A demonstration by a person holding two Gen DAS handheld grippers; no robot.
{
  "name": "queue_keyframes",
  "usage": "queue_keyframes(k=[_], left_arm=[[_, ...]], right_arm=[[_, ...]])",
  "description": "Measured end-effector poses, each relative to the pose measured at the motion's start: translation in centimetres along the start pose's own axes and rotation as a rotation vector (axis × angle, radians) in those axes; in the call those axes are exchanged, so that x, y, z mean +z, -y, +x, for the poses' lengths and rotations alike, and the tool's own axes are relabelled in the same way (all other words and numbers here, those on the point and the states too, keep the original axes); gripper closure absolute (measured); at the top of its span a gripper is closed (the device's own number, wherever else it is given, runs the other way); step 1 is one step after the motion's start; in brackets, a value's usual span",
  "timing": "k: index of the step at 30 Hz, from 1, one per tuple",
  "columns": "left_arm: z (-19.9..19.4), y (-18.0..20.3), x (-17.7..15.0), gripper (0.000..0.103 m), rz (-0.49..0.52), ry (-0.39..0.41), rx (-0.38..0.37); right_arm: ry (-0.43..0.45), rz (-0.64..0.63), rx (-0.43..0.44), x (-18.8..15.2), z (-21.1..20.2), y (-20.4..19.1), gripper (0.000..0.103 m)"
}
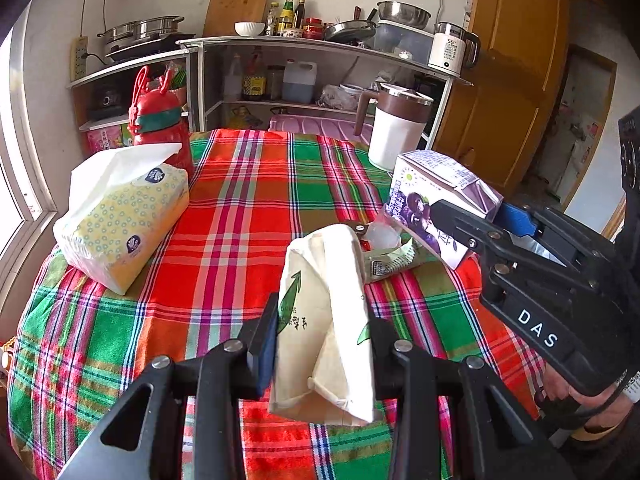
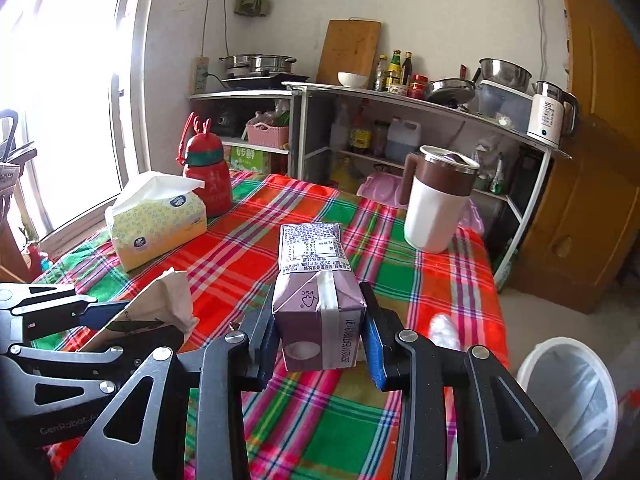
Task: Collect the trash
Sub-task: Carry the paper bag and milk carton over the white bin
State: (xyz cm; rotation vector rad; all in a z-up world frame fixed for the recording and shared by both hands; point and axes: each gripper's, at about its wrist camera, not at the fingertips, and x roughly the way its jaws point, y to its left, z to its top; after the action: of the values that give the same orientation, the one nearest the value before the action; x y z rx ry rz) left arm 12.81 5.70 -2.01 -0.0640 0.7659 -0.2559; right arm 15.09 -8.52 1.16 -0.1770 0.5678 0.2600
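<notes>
The left gripper (image 1: 324,344) and the right gripper (image 2: 320,336) each clamp an item, held side by side, angled downward.

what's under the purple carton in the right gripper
Under the lifted purple carton is only checked tablecloth, no contact. A clear plastic scrap and green wrapper lie nearby. The cloth right beneath it is hidden.

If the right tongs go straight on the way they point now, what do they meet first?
Probably the plaid tablecloth beyond the held purple carton, since the right tongs point slightly down. The white jug stands off to the right; depth is unclear.
</notes>
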Motion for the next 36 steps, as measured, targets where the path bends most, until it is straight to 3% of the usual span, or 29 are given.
queue_keyframes(k=[16,36], left_arm=[[0.4,7.2,1.1,0.066,0.101,0.01,-0.061],[2.4,18.4,2.6,0.066,0.247,0.004,-0.21]], right_arm=[[0.027,0.11,-0.121,-2.7,-4.7,6.7,0.066],[-0.007,0.261,-0.277,-6.6,-8.9,17.1,0.066]])
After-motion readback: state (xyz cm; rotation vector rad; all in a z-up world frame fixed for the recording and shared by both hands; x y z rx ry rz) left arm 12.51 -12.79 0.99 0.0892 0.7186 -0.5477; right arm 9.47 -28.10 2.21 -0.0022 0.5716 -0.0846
